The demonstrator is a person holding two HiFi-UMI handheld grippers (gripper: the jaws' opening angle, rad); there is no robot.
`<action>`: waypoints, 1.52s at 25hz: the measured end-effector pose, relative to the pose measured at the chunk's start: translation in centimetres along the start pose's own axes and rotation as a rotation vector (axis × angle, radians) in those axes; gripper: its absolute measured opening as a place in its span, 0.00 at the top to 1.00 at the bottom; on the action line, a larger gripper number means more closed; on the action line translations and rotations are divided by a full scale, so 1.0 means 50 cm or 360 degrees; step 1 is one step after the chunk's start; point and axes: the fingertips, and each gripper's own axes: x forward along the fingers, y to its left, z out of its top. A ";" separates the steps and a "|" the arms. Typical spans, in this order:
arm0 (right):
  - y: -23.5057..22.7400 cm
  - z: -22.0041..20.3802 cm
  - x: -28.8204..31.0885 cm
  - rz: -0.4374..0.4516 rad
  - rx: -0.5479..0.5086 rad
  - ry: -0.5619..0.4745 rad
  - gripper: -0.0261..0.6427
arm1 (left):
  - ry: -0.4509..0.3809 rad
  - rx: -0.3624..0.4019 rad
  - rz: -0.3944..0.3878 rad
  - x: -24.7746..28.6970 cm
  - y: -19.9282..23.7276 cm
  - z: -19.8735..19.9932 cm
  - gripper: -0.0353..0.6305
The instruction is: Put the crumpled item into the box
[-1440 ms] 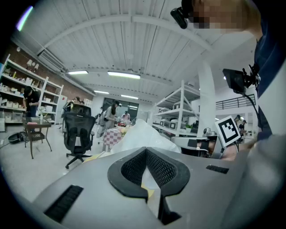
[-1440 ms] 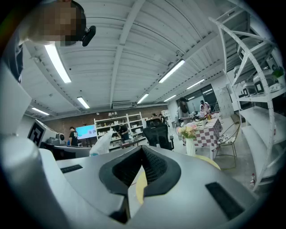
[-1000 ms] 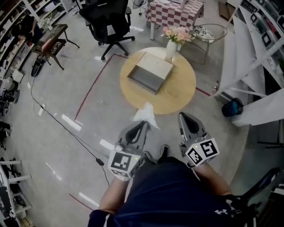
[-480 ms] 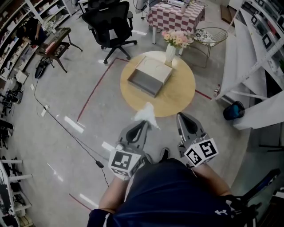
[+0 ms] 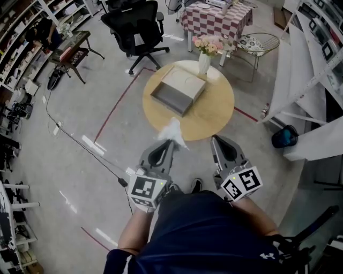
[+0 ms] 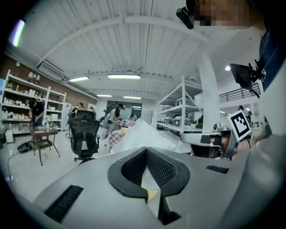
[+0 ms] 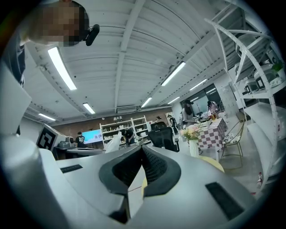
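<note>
A white crumpled item [image 5: 174, 130] sticks out of my left gripper [image 5: 170, 140], which is shut on it and held over the floor just short of the table. In the left gripper view the crumpled item [image 6: 144, 137] bulges up past the meeting jaws of the left gripper [image 6: 145, 151]. The open grey box [image 5: 178, 90] lies on the round yellow table [image 5: 214, 115], ahead of both grippers. My right gripper [image 5: 214, 138] is level with the left one, shut with nothing in it; its jaws meet in the right gripper view [image 7: 142, 148].
A white vase of pink flowers [image 5: 204, 58] stands on the table behind the box. A black office chair [image 5: 134, 24] and a checkered-cloth table [image 5: 214, 16] are beyond. White shelving [image 5: 311, 80] rises at the right. A cable [image 5: 80, 144] runs over the floor at the left.
Both grippers have edged forward toward the table, the left one carrying the crumpled item. The jaws have stayed as they were.
</note>
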 end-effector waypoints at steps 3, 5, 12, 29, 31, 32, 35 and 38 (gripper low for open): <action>-0.020 -0.003 -0.011 0.0030 0.0024 0.0005 0.95 | 0.0009 0.0002 0.0031 0.012 -0.019 0.000 0.92; -0.032 -0.005 -0.017 0.0043 0.0042 0.0013 0.95 | 0.0024 0.0000 0.0042 0.016 -0.033 0.000 0.92; -0.062 -0.021 -0.010 0.0075 0.0116 0.0006 0.95 | 0.0074 0.0002 0.0072 0.040 -0.043 -0.022 0.92; -0.089 -0.023 0.152 0.0026 0.0102 0.0076 0.95 | 0.0092 -0.0004 0.0025 0.123 0.103 -0.002 0.92; -0.085 -0.022 0.183 0.0017 0.0094 0.0090 0.95 | 0.0090 -0.0008 0.0012 0.134 0.133 0.004 0.92; -0.084 -0.022 0.199 0.0013 0.0091 0.0096 0.95 | 0.0089 -0.0010 0.0005 0.141 0.148 0.006 0.92; -0.079 -0.026 0.247 0.0000 0.0083 0.0114 0.95 | 0.0086 -0.0015 -0.0017 0.158 0.193 0.008 0.92; -0.074 -0.030 0.290 -0.0019 0.0072 0.0135 0.95 | 0.0085 -0.0024 -0.0043 0.172 0.235 0.008 0.92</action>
